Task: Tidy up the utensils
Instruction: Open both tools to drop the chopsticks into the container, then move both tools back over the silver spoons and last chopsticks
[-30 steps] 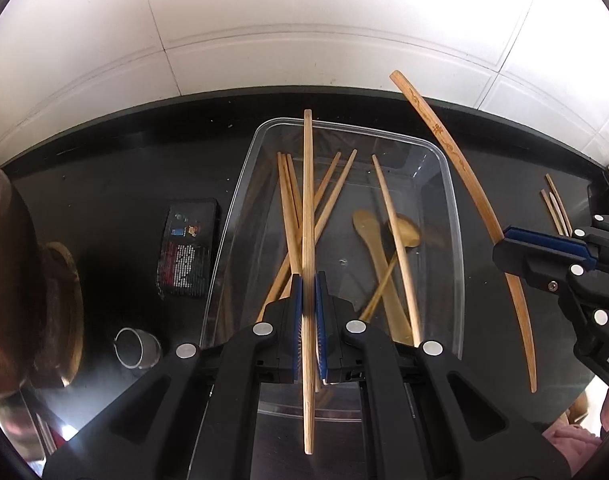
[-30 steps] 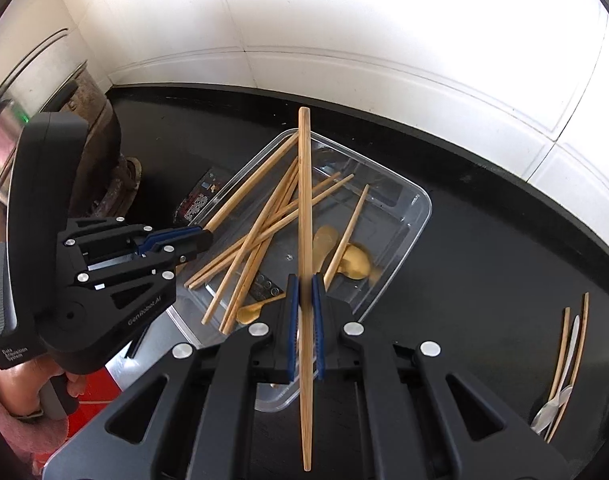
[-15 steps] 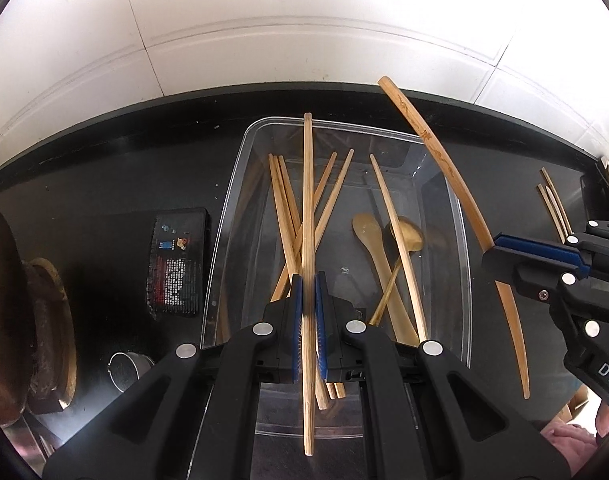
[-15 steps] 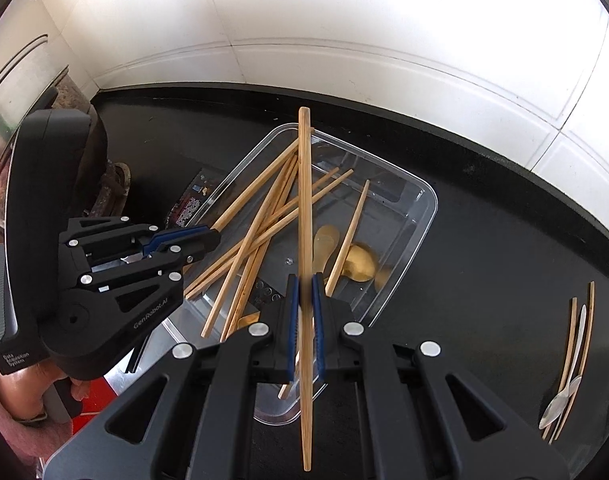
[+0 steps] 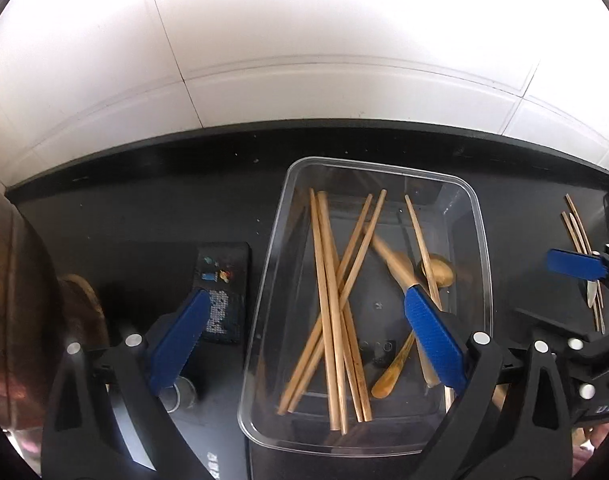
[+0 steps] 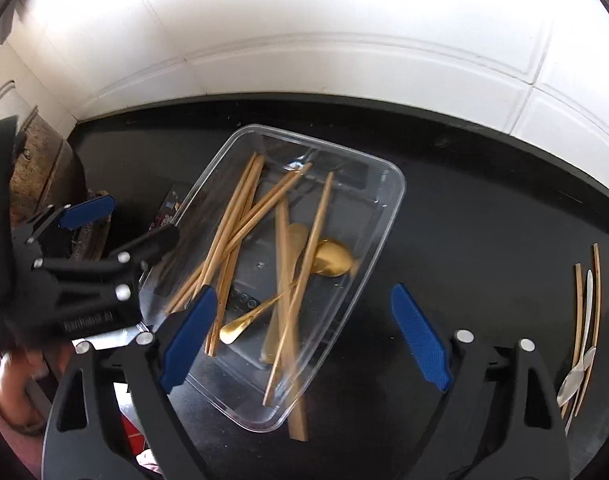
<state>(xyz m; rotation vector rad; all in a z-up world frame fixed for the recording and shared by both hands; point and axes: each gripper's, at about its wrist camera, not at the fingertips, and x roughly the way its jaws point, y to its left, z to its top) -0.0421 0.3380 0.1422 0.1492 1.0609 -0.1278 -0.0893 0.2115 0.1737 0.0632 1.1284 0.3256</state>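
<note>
A clear plastic container [image 5: 266,276] sits on the black counter and holds several wooden chopsticks [image 5: 330,312] and a gold spoon [image 5: 440,272]. My left gripper [image 5: 306,340] hangs above its near end, jaws opening wide, with no pad touching anything. In the right wrist view the container [image 6: 388,216] lies at a slant. My right gripper [image 6: 304,336] is above its near corner, jaws also opening and gripping nothing. A blurred chopstick [image 6: 294,320] lies below them, its near end over the rim. The left gripper [image 6: 120,226] shows at the left there.
A silver spoon and thin chopsticks [image 6: 584,320] lie loose on the counter at the right, also seen as sticks [image 5: 578,232]. A black packet [image 5: 224,292] and a small metal cup [image 5: 182,392] lie left of the container. A brown round pot [image 5: 24,280] stands far left. A white tiled wall is behind.
Both grippers were shut on a chopstick each; both have opened and let go. The two chopsticks now lie in the container with the others.
</note>
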